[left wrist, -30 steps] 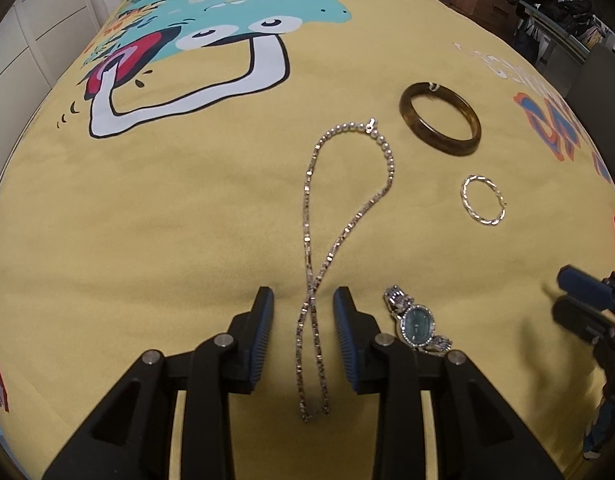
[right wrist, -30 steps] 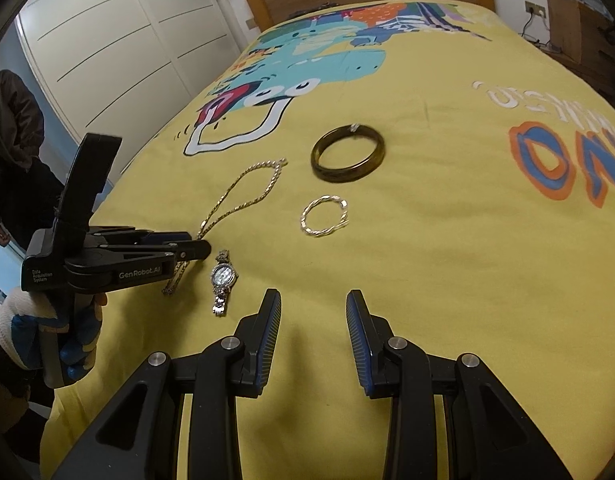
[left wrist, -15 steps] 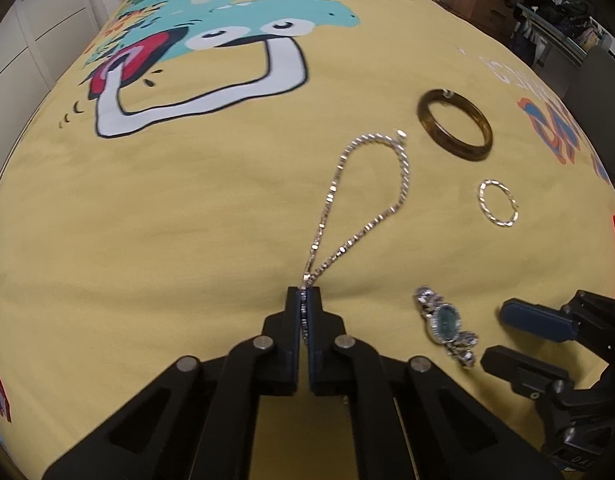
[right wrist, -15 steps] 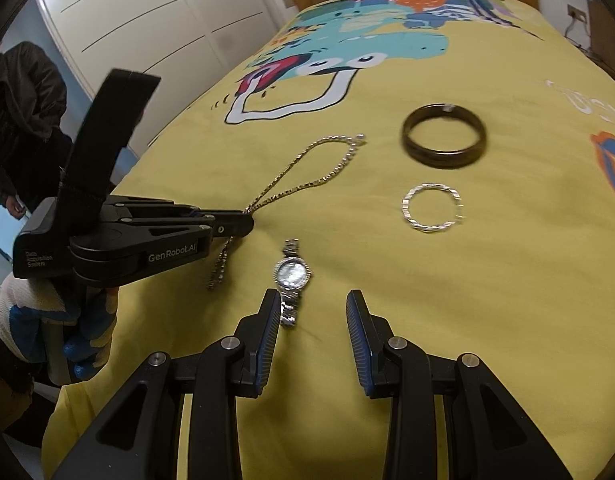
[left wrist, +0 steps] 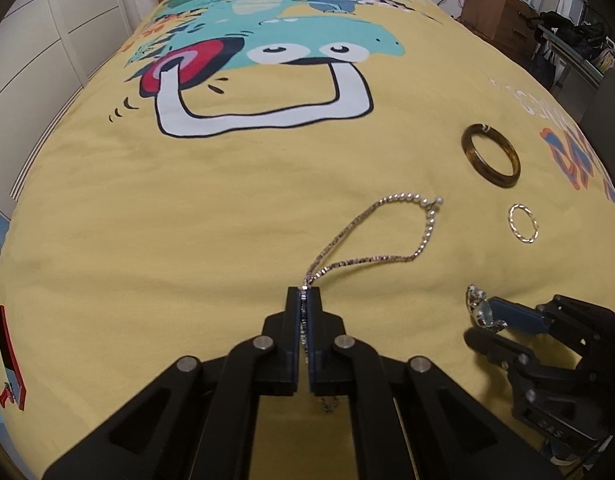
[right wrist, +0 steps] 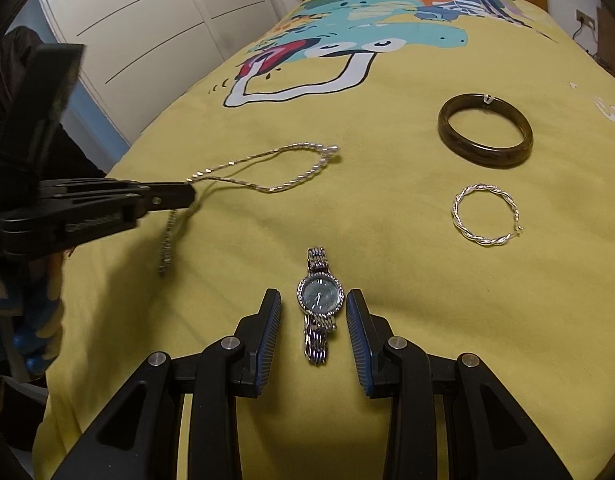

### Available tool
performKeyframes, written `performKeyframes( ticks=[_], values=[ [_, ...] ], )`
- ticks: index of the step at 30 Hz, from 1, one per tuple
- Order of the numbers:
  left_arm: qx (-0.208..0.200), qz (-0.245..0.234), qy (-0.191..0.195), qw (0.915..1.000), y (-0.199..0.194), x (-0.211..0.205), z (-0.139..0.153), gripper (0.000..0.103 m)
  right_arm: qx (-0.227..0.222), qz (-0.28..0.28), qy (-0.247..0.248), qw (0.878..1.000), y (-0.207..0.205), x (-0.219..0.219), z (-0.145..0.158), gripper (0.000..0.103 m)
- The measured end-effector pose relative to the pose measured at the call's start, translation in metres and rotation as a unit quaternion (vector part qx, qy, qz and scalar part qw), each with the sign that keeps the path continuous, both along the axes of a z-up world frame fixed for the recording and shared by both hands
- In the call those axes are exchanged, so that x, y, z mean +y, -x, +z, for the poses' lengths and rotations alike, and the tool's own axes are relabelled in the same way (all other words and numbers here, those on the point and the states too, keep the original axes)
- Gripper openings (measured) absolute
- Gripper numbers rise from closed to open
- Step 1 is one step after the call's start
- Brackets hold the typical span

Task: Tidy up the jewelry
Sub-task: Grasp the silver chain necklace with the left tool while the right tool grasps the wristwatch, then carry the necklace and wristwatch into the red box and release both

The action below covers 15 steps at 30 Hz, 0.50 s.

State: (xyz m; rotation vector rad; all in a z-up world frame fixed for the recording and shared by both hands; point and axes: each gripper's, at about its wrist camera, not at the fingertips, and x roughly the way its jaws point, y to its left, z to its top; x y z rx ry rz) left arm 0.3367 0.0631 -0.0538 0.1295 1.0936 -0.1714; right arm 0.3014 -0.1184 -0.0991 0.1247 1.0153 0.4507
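Silver necklace (left wrist: 371,236), newly pinched by closed left gripper (left wrist: 304,300) and dragged leftward from watch (right wrist: 320,298), now straddled by open, empty right gripper (right wrist: 313,312).

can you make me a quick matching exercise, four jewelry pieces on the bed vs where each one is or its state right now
Things:
1. chain necklace
2. watch
3. dark bangle
4. twisted silver hoop

States:
A. lying free on the bedspread, nearer than the bangle
B. pinched in the shut left gripper
C. farthest up the bed, with a small white tag
D. between the open right gripper's fingers, not yet clamped

Pairs: 1-B, 2-D, 3-C, 4-A
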Motion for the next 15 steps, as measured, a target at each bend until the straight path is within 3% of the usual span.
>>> performKeyframes(
  ticks=[1,7,15],
  values=[
    [-0.003,-0.001,-0.001,1.0000,0.001,-0.001,0.003,0.002,-0.002,-0.002,0.005,1.000,0.002,0.000,0.000,0.024],
    [-0.016,-0.006,-0.003,0.9998,0.010,-0.008,0.022,0.002,-0.010,-0.006,-0.001,1.000,0.011,-0.007,0.007,0.023],
    [-0.042,-0.030,-0.004,0.9987,0.036,-0.039,0.061,0.002,-0.037,-0.028,-0.016,0.999,0.040,-0.034,0.045,0.023]
  ],
)
